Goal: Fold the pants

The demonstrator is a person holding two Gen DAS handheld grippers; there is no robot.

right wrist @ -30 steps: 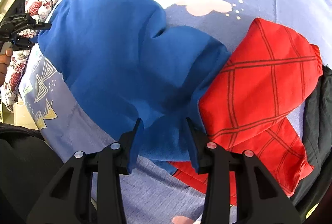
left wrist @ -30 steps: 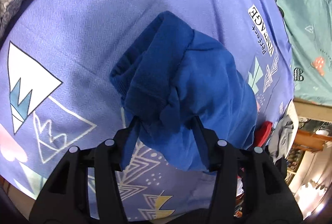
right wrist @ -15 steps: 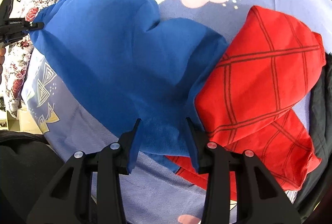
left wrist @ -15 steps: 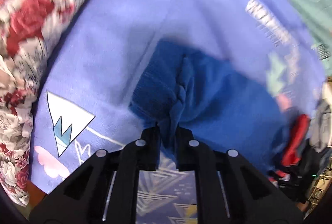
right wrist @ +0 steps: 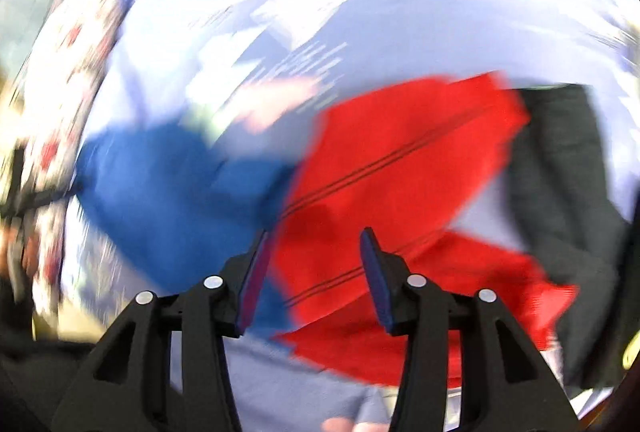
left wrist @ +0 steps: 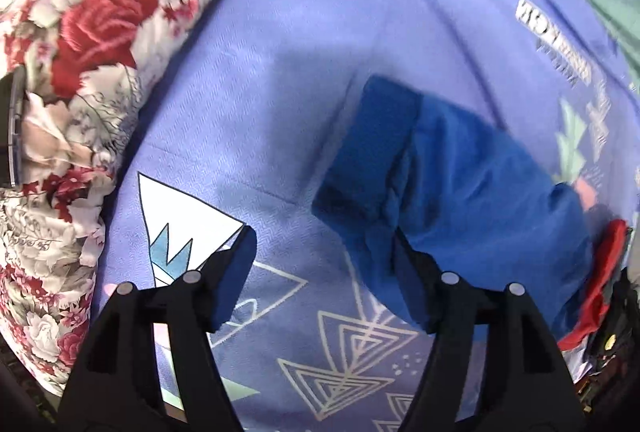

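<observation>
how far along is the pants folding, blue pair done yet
The blue pants look done: they lie in a folded bundle on the printed sheet. The left gripper has just opened and holds nothing; the right gripper is open above the red garment. That one lies crumpled, and a dark garment beside it.

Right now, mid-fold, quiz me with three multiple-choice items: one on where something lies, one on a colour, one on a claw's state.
1. Beside the blue pants, toward the right claw, lies:
A. a red garment
B. a yellow towel
C. a white sock

2. The bedspread is mainly:
A. orange
B. lavender blue
C. black

3. The left claw is:
A. shut on the pants
B. open
C. gripping the pillow

Answers:
1 A, the red garment touches the pants' edge.
2 B, lavender blue with triangle prints.
3 B, its jaws have just been opening, nothing pinched.
</observation>
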